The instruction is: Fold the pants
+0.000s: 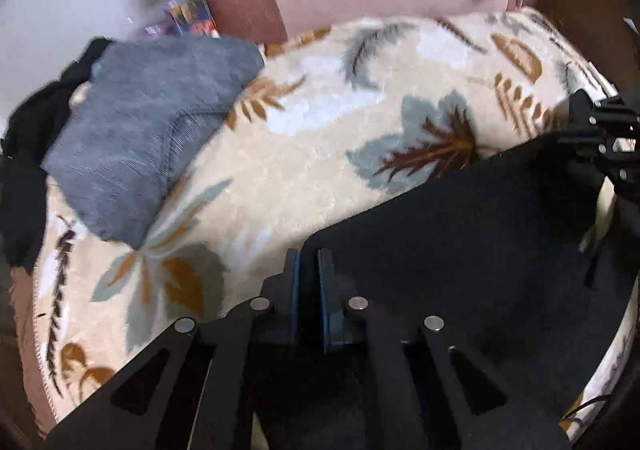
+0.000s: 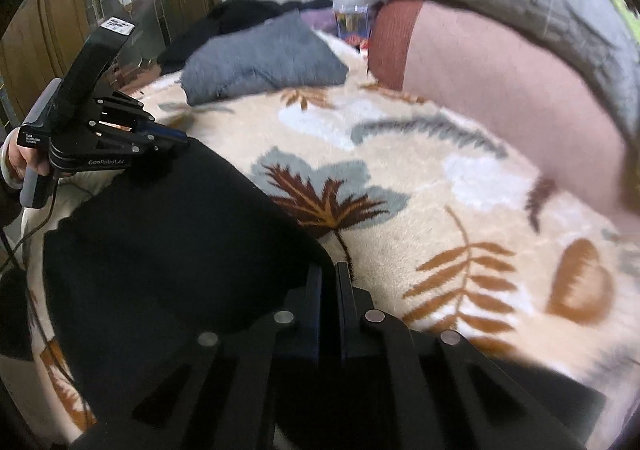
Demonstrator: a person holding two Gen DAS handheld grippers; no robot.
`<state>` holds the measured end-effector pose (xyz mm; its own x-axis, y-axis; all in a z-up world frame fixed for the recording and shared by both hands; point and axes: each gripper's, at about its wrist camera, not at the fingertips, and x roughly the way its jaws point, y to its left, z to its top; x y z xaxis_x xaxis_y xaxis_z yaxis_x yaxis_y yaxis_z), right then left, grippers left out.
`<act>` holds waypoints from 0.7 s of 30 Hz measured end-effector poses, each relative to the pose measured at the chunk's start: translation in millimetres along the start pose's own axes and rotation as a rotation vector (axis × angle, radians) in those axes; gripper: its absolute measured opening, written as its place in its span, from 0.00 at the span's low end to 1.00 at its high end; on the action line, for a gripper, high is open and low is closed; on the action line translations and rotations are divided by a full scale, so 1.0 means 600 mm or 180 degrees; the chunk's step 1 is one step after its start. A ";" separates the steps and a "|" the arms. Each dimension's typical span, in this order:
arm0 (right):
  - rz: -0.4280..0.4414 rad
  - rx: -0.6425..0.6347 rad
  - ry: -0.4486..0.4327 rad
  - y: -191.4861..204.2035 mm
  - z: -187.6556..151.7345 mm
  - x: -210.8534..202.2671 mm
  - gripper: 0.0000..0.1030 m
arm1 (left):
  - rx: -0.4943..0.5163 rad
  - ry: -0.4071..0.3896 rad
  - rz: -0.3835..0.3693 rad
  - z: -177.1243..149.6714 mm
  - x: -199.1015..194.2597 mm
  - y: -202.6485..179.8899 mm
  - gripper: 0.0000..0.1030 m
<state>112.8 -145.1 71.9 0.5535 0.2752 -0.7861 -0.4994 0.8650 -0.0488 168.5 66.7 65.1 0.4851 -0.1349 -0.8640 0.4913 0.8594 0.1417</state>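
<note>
Holding a pair of plain black fabric pants (image 1: 460, 250) by one edge, I have both grippers pinched onto it. My left gripper (image 1: 308, 262) has its two blue-padded fingers closed on one corner of the cloth; my right gripper (image 2: 329, 278) is clamped on the other corner. The pants lie spread across a cream fleece blanket patterned with brown and grey leaves (image 1: 312, 138). Farther back on the blanket rests a folded grey garment (image 1: 152, 122), with a dark heap of clothes (image 2: 248, 16) behind it.
</note>
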 end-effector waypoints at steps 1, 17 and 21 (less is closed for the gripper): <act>-0.0029 -0.0012 -0.0070 0.008 -0.002 -0.021 0.04 | -0.0014 -0.0051 0.0021 0.001 -0.010 -0.001 0.06; 0.0493 0.0445 -0.0129 0.164 -0.235 -0.175 0.05 | -0.0419 -0.0301 -0.0389 -0.257 -0.186 -0.097 0.06; 0.0480 0.0593 0.0047 0.174 -0.263 -0.138 0.05 | -0.0670 -0.0162 -0.0416 -0.296 -0.156 -0.105 0.06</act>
<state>-90.2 -143.8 34.4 0.4715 0.4020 -0.7849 -0.4433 0.8775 0.1831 -36.3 113.0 51.4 0.4659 -0.2716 -0.8421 0.3934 0.9161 -0.0778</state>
